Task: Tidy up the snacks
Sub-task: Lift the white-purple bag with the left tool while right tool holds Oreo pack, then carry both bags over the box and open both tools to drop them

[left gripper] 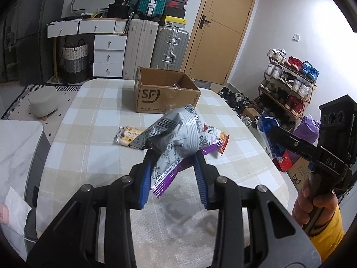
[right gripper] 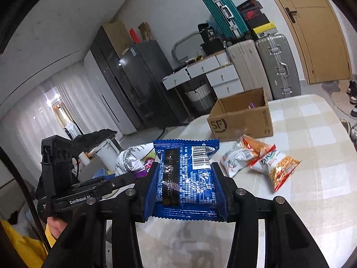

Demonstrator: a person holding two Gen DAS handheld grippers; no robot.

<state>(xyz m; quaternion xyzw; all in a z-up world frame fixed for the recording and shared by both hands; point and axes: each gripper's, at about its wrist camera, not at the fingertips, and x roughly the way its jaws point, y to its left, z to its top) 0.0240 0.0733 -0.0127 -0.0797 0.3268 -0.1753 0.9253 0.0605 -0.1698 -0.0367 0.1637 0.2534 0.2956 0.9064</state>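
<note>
Both grippers are loaded and raised above the table (left gripper: 93,120), so the step in hand looks like carrying snacks to the box (left gripper: 165,93), which stands open at the far end of the checked cloth.

The left gripper (left gripper: 174,156) is clenched on a grey pack (left gripper: 178,134), with a purple pack (left gripper: 169,178) pinched along with it, or so it seems; the wrapper folds hide the exact grip. The right gripper (right gripper: 185,178) is closed on a blue pack (right gripper: 187,174), held flat between both pads, near the table's right edge.

Loose on the cloth, between the grippers and the box, lie a pale pack (left gripper: 128,135) to the left and two orange packs (right gripper: 276,167) to the right. Something purple shows inside the box, too small to name.

Next, each gripper probably needs to travel far, over the box rim, and let go there. The soft bags may sag or snag on the near wall, so they should clear it before release.
</note>
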